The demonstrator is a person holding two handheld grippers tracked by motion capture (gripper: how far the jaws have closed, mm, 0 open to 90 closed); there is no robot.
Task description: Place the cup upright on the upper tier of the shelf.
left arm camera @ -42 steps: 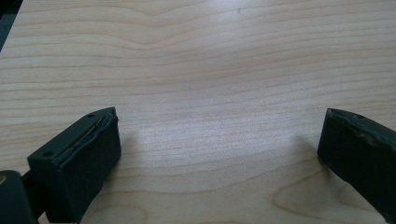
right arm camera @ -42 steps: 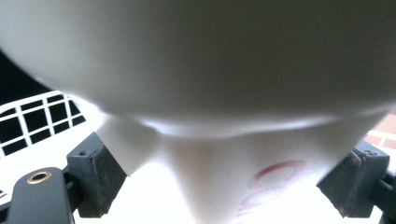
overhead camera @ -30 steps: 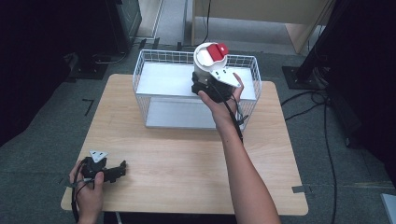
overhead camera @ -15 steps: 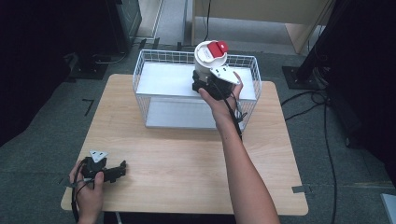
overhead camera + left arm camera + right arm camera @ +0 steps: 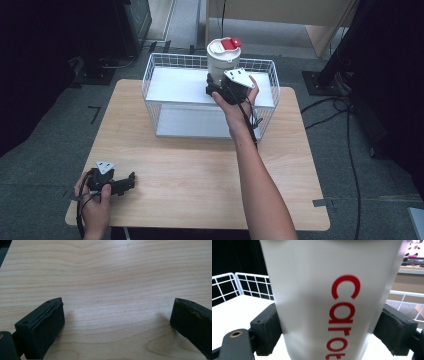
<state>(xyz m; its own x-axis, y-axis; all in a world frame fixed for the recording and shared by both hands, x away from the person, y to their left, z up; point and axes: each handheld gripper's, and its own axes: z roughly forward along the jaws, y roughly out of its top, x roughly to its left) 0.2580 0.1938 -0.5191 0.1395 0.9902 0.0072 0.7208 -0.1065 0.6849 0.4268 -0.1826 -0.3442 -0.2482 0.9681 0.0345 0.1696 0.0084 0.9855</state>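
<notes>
The right claw pinches a white canister upright between its two black jaws — red lettering runs down the canister's side, and a red flip tab sits on its lid. Claw and canister hang over the white wire basket at the far side of the desk, above the basket's white floor. Well apart, at the near left corner, the left claw rests low over bare wood, jaws spread wide — nothing between them.

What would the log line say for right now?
right claw: shut on white cup above wire basket | left claw: open, over table
</notes>
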